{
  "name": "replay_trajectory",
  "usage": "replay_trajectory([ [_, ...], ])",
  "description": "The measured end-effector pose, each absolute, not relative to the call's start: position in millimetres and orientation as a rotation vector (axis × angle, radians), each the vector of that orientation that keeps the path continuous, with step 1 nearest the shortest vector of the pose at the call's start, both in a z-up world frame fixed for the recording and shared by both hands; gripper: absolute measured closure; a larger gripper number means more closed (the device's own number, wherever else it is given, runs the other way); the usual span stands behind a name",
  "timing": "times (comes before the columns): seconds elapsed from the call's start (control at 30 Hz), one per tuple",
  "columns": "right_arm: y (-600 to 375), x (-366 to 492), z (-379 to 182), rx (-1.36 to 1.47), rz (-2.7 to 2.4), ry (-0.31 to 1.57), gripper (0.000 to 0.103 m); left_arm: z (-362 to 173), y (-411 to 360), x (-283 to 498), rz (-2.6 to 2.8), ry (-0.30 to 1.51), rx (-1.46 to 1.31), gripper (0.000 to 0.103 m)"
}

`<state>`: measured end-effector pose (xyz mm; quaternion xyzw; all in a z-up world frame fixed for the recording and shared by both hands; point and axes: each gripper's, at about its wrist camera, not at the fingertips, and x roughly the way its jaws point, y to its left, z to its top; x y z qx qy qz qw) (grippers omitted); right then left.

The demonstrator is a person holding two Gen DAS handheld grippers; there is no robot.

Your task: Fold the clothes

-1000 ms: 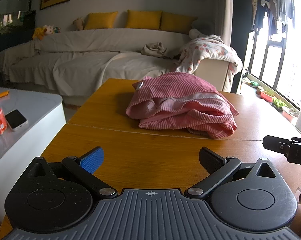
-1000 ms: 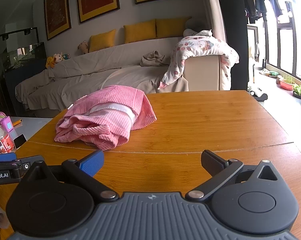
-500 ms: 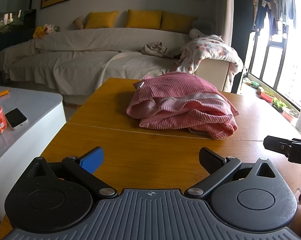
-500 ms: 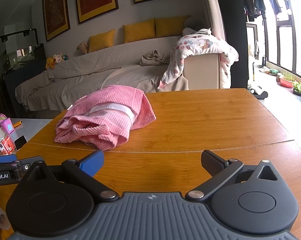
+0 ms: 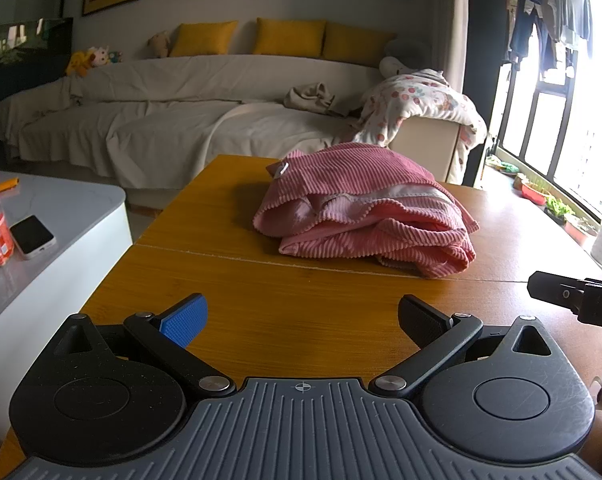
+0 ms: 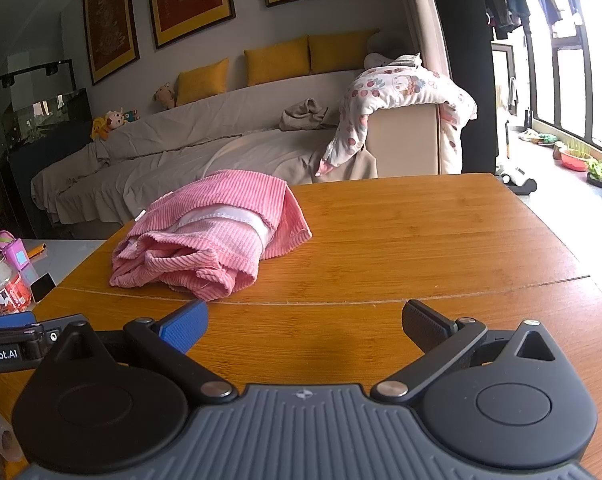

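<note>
Clothes (image 5: pixel 365 208) sit bunched mid-desk (image 5: pixel 261 304), soft and floppy, so you'd pinch a hem edge. Your left hand-held gripper (image 5: pixel 301 316) and right hand-held gripper (image 6: pixel 305 320) are wide open, empty.

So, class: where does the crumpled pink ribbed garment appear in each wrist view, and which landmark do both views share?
Left wrist: the crumpled pink ribbed garment lies right of centre.
Right wrist: it lies left of centre.
Shared landmark: the seam line across the wooden table, just in front of it.
</note>
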<state>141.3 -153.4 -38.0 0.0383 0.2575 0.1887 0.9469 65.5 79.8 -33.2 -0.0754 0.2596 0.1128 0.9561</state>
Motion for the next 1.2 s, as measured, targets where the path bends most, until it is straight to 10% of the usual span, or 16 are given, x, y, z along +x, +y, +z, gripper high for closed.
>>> replay_trajectory([
  [1.2, -155.8, 142.0, -38.7, 0.100, 0.386, 0.535, 0.000, -33.9, 78.8, 65.6, 0.232, 0.542, -0.162, 0.000],
])
